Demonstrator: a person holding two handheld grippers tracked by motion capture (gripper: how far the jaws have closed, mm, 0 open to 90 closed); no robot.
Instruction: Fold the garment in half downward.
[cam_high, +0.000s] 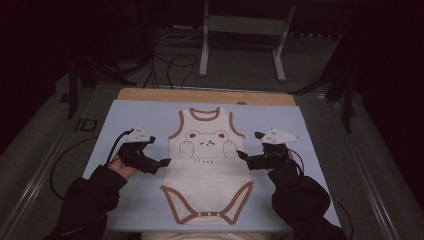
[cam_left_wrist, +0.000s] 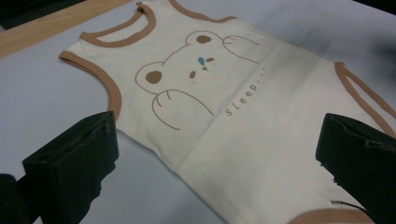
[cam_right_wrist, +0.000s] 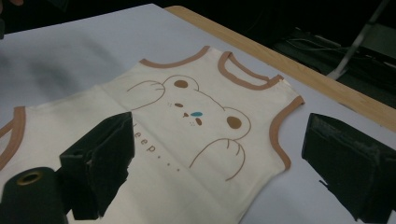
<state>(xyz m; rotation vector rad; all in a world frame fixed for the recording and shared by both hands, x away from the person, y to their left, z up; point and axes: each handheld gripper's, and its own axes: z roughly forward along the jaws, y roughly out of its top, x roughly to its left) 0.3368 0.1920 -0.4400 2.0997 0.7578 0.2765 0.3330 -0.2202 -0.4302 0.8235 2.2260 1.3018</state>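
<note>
A cream baby bodysuit (cam_high: 207, 165) with brown trim and a bear print lies flat, neck away from me, on a light blue mat (cam_high: 125, 117). My left gripper (cam_high: 159, 165) is at the garment's left side edge at waist height. It is open, and in the left gripper view the bodysuit (cam_left_wrist: 233, 116) and its side edge lie between the wide jaws of the left gripper (cam_left_wrist: 219, 163). My right gripper (cam_high: 247, 159) mirrors it at the right side edge. It is also open, with the bodysuit (cam_right_wrist: 196, 121) under the spread jaws of the right gripper (cam_right_wrist: 224, 168). Neither holds cloth.
The mat covers a wooden table whose bare strip (cam_high: 207, 96) shows at the far edge. Beyond it stand a metal frame's legs (cam_high: 204, 50) and loose cables (cam_high: 172, 65) on the floor. Bare mat lies on both sides of the garment.
</note>
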